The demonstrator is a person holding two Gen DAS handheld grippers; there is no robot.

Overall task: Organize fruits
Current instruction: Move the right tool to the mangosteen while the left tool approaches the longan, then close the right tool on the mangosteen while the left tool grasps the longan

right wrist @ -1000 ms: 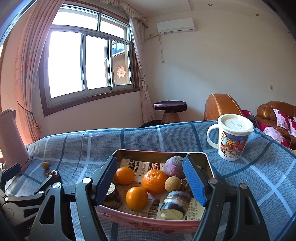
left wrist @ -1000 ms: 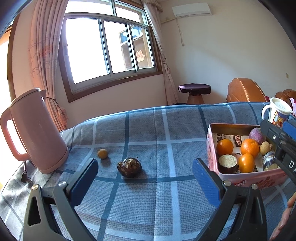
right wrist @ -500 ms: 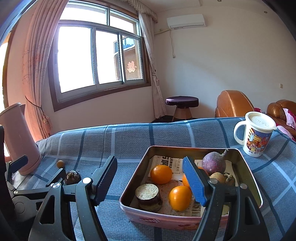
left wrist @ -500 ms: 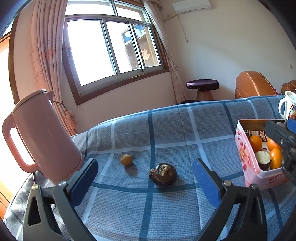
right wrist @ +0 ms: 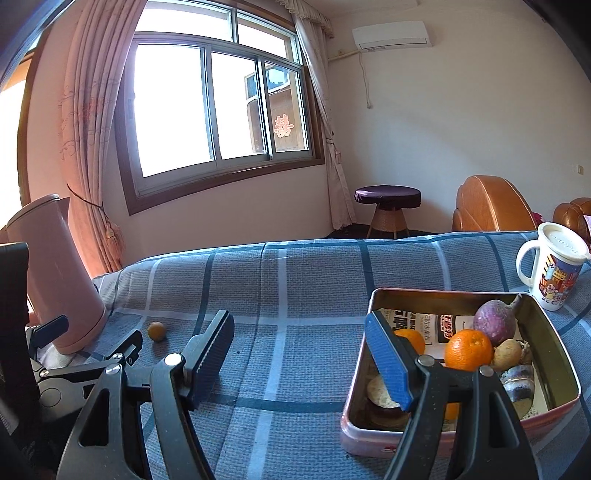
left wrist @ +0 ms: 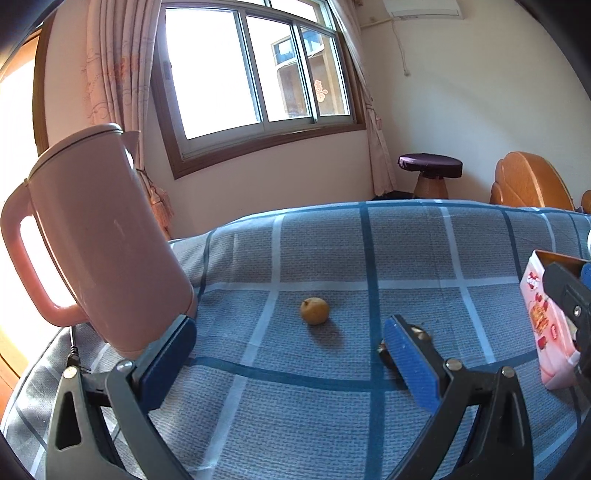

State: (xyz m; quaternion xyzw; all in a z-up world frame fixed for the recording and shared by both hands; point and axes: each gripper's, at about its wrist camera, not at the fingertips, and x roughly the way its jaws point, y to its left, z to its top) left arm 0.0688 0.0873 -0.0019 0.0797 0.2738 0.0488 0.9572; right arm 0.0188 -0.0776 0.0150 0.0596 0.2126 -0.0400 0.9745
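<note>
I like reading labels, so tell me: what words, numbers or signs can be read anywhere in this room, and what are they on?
"囍": red paper sign on the window.
Newspaper lining the tin: bold headline print, too blurred to read.
Mug: cartoon picture, and faint raised marks on its lid, unreadable.
Tin's pink side: pictures only, no legible words.
Air conditioner: no readable label.
</note>
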